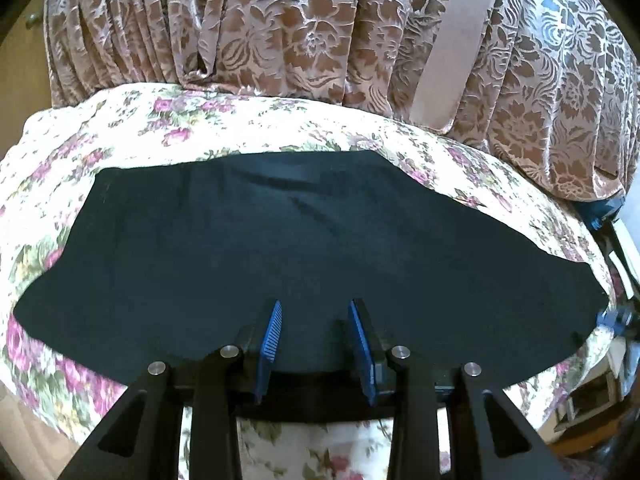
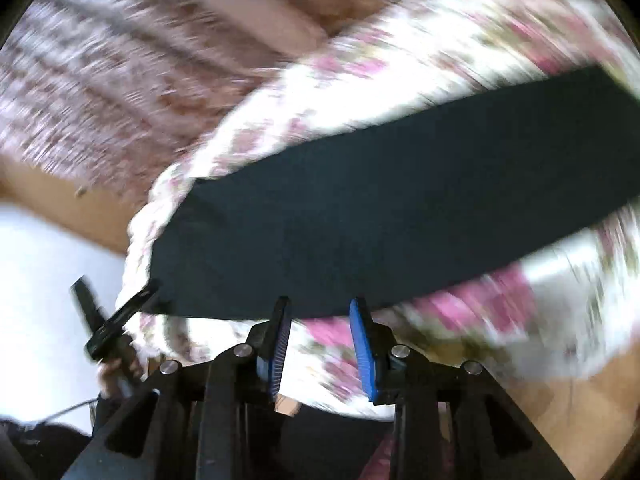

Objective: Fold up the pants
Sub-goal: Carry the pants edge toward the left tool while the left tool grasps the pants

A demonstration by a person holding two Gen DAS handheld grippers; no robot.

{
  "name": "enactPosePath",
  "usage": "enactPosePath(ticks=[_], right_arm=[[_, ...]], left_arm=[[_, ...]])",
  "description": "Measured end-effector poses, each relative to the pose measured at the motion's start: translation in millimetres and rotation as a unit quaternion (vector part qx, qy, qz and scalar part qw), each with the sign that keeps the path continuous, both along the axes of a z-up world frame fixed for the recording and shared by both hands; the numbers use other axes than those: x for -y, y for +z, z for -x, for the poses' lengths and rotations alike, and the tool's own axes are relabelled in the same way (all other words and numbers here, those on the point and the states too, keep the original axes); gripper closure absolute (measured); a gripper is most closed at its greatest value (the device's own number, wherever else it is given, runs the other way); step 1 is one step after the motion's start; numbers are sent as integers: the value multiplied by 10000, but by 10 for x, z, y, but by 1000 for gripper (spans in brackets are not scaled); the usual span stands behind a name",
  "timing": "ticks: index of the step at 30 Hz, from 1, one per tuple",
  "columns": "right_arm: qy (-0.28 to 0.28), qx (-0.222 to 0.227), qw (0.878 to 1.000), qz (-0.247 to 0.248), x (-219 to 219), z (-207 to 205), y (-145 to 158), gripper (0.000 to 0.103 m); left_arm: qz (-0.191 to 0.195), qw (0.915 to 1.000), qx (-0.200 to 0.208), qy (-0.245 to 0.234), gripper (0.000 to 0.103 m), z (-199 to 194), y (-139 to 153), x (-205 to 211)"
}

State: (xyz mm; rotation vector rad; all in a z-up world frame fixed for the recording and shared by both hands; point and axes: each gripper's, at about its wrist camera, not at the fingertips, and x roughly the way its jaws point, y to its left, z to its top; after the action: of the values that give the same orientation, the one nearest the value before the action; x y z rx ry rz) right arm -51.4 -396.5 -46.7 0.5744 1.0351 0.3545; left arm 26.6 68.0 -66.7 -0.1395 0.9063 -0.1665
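Note:
Dark pants (image 1: 280, 240) lie flat as a long folded strip across a floral bed cover (image 1: 120, 128). My left gripper (image 1: 316, 320) hovers over the near edge of the pants, its blue pads apart with nothing pinched between them. In the blurred right wrist view the pants (image 2: 380, 200) run from lower left to upper right. My right gripper (image 2: 322, 320) is open just off their near long edge, above the floral cover (image 2: 440, 32), gripping nothing. The other gripper's black frame (image 2: 112, 320) shows at the pants' left end, with a hand behind it.
A brown patterned curtain (image 1: 300, 20) hangs right behind the bed, with a plain pale strap (image 1: 452, 48) in it. Wooden floor (image 2: 560, 400) shows past the bed's near edge. A white surface (image 2: 40, 280) lies to the left in the right wrist view.

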Motion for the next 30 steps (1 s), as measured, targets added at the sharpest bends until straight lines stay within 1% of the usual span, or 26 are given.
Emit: enactPosePath(ticks=[1,2,3,6,9,11,12,13,16,18,20,21,22,24,25,28,29,30], right_arm=[[218,201,9996,1,-125,-158,104,66],[391,320,9987,-65,-239,-315,155,65],[542,386,9977,-145,-355,-466,180,65],[1194,462,9911,-360,-937,-1144,181,65],[1622,390,9850,-432,-1481,-1688,120,65],[1873,237,9809,-464,-1854,-2121,58,61],[1956,193,9795,-442,-1984,-2251,37,56],[2068,145,9774,-420,-2149,-2430,8,55],[2256,-83,9736,-328,-2413,-2749,-114,55],[2567,-274,9653,-400,-2582,-2850,-196,59],[2843,-341,9571,-439,-2720,-2891,-220,74],[2929,-265,9551,-352,-2780,-2888,-206,90],[2994,-108,9540,-156,-2852,-2873,-174,96],[2951,304,9547,225,-2907,-2840,-89,98],[2869,413,9562,418,-2927,-2869,-72,99],[2649,375,9583,1007,-2993,-2978,-191,99],[2644,327,9559,1237,-3048,-2998,-265,99],[2641,309,9508,1588,-3122,-3014,-370,99]], left_arm=[[12,10000,7,-10,68,-26,-5,5],[47,10000,4,-25,68,-54,-10,11],[80,10000,-9,-33,68,-85,-24,19],[12,10000,-14,-12,68,-126,-54,34],[-110,9999,-35,-21,68,-150,-104,19],[-124,9999,-87,-14,68,-149,-147,-27],[-120,9999,-110,-16,68,-147,-168,-46],[-122,9998,-122,-17,68,-143,-186,-63],[-115,9999,-96,-29,68,-122,-216,-111],[-120,9999,-61,-38,68,-108,-220,-121],[-92,10000,-3,-2,68,-107,-219,-140],[-81,10000,5,19,68,-116,-229,-147],[-94,9999,-13,50,68,-135,-245,-153],[-99,9997,-69,206,68,-201,-287,-181],[-71,9996,-76,251,68,-237,-304,-193],[-85,9993,-92,356,68,-358,-363,-190],[-55,9992,-64,382,68,-388,-370,-196],[-41,9992,-60,406,68,-429,-385,-203]])
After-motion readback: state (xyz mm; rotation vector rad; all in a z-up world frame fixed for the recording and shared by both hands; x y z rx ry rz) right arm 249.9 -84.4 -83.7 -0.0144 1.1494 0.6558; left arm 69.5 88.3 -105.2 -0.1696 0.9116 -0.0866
